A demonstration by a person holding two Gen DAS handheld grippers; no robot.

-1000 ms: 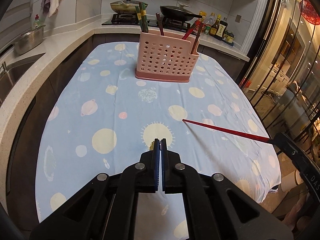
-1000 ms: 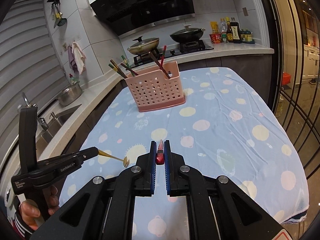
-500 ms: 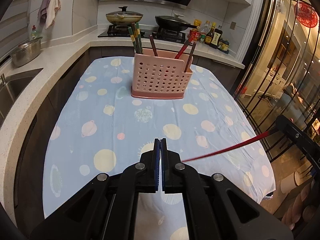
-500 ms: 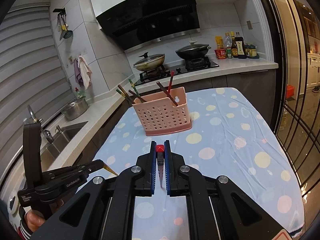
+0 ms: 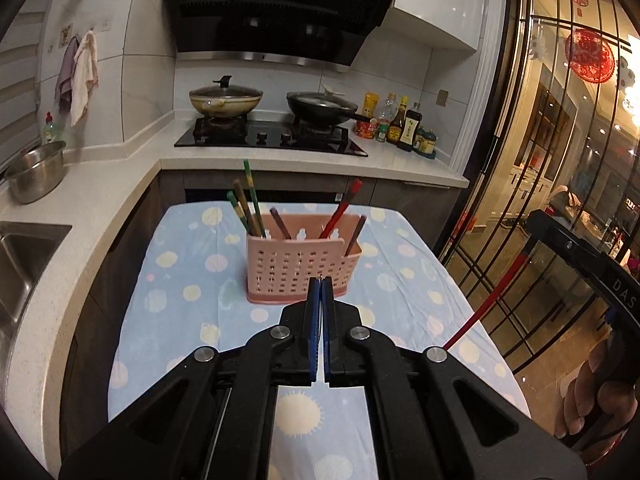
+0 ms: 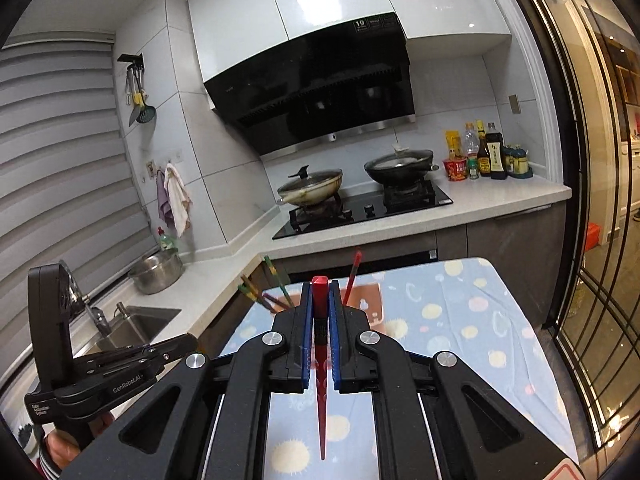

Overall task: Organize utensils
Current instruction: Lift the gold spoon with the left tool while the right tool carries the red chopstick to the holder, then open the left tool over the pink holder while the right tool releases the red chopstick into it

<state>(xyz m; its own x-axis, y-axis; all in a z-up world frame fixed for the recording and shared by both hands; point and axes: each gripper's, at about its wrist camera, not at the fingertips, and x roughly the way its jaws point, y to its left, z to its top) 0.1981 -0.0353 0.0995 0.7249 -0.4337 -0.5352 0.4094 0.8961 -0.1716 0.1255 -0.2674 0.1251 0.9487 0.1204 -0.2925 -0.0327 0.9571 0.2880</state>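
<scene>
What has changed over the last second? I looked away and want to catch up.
Both tongs rose off the tablecloth. The right tongs lifted the red chopstick, tip now hanging down. The left tongs came up shut, holding nothing visible now. The pink utensil basket and its chopsticks stayed put; both tongs stayed shut.

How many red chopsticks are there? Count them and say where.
2. One red chopstick stands in the holder; the other is clamped in the right gripper. More may hide inside the holder.
</scene>
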